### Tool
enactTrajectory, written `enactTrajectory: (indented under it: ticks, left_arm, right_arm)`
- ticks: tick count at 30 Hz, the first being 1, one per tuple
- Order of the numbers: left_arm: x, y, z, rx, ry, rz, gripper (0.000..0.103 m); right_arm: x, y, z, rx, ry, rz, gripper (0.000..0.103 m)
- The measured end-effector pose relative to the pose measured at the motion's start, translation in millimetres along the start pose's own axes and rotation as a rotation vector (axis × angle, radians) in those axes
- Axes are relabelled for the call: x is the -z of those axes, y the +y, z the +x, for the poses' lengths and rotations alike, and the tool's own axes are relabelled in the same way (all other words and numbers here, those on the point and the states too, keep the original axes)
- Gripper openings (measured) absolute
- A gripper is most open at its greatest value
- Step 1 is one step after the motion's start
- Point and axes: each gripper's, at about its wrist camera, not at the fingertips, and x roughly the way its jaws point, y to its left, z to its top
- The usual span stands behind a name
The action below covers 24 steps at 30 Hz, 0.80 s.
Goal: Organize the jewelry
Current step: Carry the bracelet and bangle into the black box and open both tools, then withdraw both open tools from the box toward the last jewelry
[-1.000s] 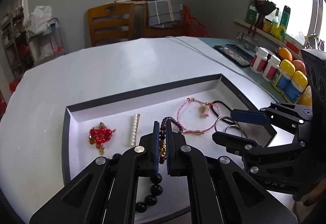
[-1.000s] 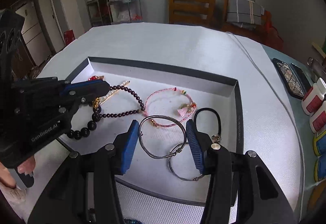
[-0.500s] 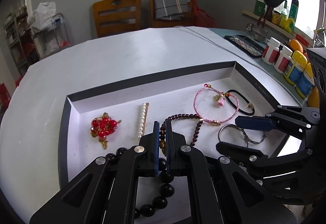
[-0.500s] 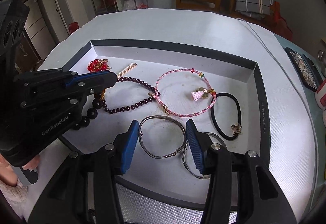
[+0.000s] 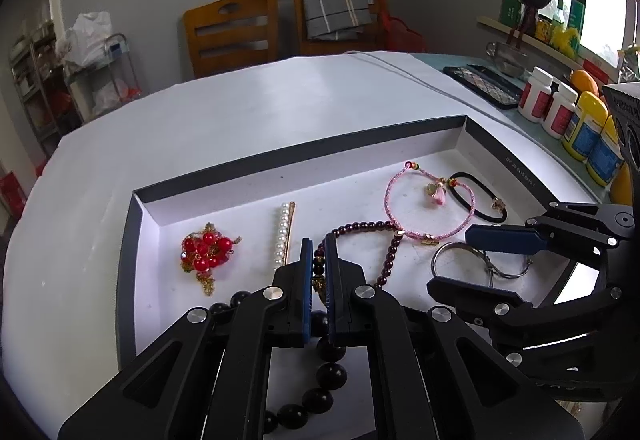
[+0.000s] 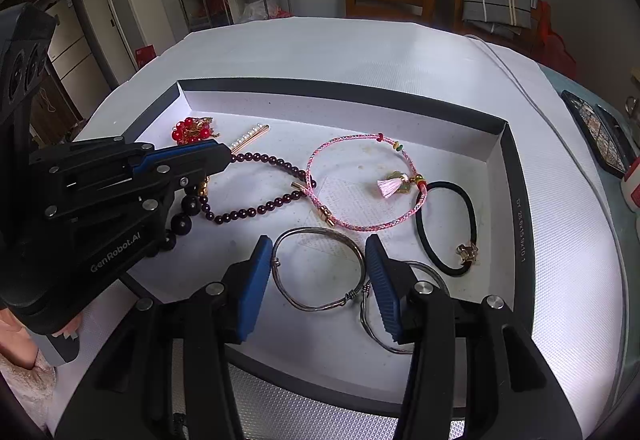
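A shallow grey-rimmed tray [image 5: 304, 156] [image 6: 340, 88] holds the jewelry. My left gripper [image 5: 316, 252] [image 6: 224, 160] is shut on a bead bracelet [image 5: 360, 226] [image 6: 256, 210] of garnet and larger black beads, which trails over the tray's near edge. My right gripper [image 6: 318, 276] [image 5: 450, 260] is shut on a silver wire bangle [image 6: 320, 230], its pads against both sides. A second silver ring [image 6: 362, 316] [image 5: 508, 274] is hooked to it. Also in the tray lie a red bead brooch [image 5: 206, 248], a pearl clip [image 5: 284, 232], a pink cord bracelet [image 6: 388, 187] and a black hair tie [image 6: 474, 216].
The tray sits on a round white table [image 5: 240, 112]. Pill bottles [image 5: 536, 96], yellow bottles [image 5: 584, 128], a dark flat case [image 5: 484, 84] and a thin cable [image 5: 420, 80] are at the right. Wooden chairs [image 5: 232, 32] stand behind. A hand [image 6: 12, 336] shows at lower left.
Both grippers have tilted a little, so more of the tray shows. The garnet strand now lies drawn out further across the tray floor. Both grips are unchanged.
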Motion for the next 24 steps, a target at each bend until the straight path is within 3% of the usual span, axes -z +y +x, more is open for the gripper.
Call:
enactTrajectory:
  ticks: [4, 6, 8, 9, 18, 24]
  left_arm:
    - [-0.4, 0.5, -0.2, 0.001, -0.003, -0.007, 0.006]
    - [-0.2, 0.7, -0.2, 0.002, -0.004, -0.009, 0.011]
    - [-0.2, 1.0, -0.6, -0.001, -0.006, -0.007, 0.026]
    - [-0.2, 1.0, -1.3, -0.003, -0.010, -0.006, 0.028]
    - [-2.3, 3.1, -9.6, -0.005, -0.047, -0.016, 0.037]
    - [-3.1, 8.3, -13.1, -0.013, -0.065, -0.038, 0.048]
  right_arm:
    - [0.2, -0.3, 0.1, 0.003, -0.004, 0.001, 0.049]
    - [0.4, -1.6, 0.0, 0.003, -0.005, 0.008, 0.051]
    - [0.7, -2.0, -1.5, 0.000, -0.009, 0.010, 0.058]
    - [1.0, -1.8, -2.6, -0.004, -0.013, 0.009, 0.060]
    - [-0.3, -4.0, -8.1, 0.020, -0.039, 0.012, 0.071]
    - [-1.9, -6.8, -13.4, 0.026, -0.065, 0.023, 0.075]
